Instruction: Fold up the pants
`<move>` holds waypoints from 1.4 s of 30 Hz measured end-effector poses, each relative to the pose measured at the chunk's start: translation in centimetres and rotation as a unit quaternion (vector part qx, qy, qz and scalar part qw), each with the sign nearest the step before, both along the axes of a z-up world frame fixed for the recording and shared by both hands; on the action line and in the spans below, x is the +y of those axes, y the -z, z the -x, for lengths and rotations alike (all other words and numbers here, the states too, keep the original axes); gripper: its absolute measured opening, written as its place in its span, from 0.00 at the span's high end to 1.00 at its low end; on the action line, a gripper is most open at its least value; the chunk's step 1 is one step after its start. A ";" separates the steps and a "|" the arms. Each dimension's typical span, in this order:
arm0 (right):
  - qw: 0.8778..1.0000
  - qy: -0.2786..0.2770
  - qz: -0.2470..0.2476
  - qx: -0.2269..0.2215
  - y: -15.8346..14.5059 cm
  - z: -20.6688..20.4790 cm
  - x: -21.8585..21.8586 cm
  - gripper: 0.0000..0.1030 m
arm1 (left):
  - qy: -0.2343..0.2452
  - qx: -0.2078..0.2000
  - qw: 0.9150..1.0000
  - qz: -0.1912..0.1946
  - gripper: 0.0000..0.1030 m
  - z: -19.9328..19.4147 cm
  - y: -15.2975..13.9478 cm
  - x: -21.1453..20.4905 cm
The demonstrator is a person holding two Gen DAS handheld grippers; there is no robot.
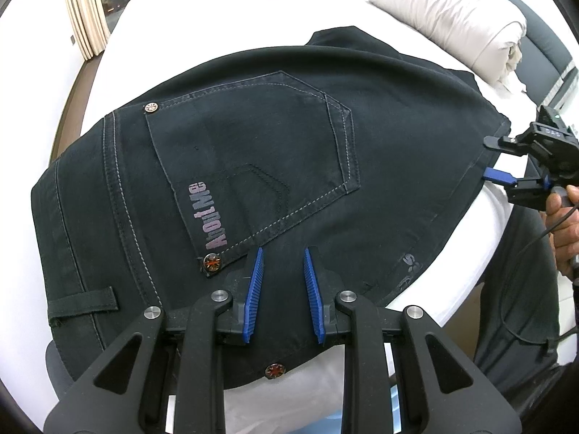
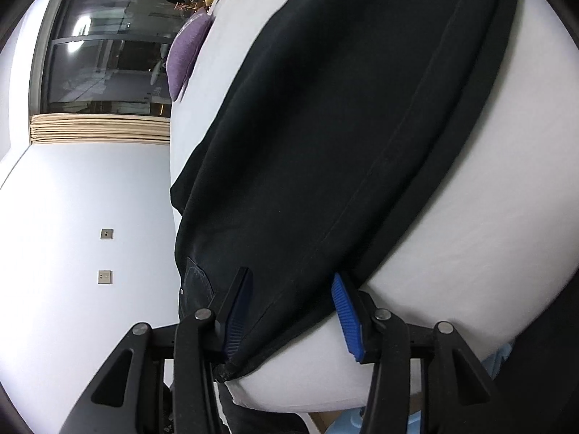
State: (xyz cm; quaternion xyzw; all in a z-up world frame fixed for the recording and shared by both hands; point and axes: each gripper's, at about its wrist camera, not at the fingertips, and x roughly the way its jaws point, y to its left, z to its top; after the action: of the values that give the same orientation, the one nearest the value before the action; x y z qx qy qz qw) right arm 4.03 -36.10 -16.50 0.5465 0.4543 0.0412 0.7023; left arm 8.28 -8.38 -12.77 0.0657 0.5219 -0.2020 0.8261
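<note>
We see black pants [image 1: 289, 152] of matt denim cloth with pale stitching and shiny metal rivets [image 1: 151, 107]. The bed [image 1: 224, 25] wears smooth white cloth. The left hand-held gripper [image 1: 281, 253] is matt black plastic with ribbed blue pads [image 1: 255, 293].

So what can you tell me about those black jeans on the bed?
The black jeans look like thick denim with pale stitching. A back pocket faces up, with round metal rivets at its corners and "About Me" printed along one edge. A belt loop sits near the waistband. They lie spread flat on the white bed, partly folded. The left gripper hovers over the waist end, and the right gripper has its fingers either side of the far edge.
</note>
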 end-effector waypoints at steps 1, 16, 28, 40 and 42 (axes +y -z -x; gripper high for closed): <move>1.000 0.001 -0.002 0.002 0.2 -0.1 0.1 0.60 | 0.000 0.000 1.000 -0.001 0.78 0.0 0.0 0.0; 0.999 -0.010 0.044 -0.001 0.5 1.4 0.0 0.98 | 0.005 0.002 1.000 0.000 0.78 0.0 -0.1 0.1; 0.980 -0.091 0.147 -0.097 -9.4 -2.8 0.7 0.68 | 0.003 -0.029 0.999 0.033 0.78 -1.9 -3.3 -0.5; 0.949 -0.279 0.132 -0.068 -3.6 -24.4 12.2 0.72 | 0.001 -0.017 1.000 0.007 0.78 -7.4 -0.6 -2.6; 0.954 -0.244 0.162 -0.059 -1.7 -27.3 10.6 0.98 | -0.003 -0.020 1.000 0.021 0.78 -7.2 -0.3 -1.8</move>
State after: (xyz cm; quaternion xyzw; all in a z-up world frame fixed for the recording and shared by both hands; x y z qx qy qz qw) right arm 31.37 -25.50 -14.79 0.2949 0.5319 0.1695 0.7754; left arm 15.44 -10.21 -12.43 0.0506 0.5013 -0.2092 0.8381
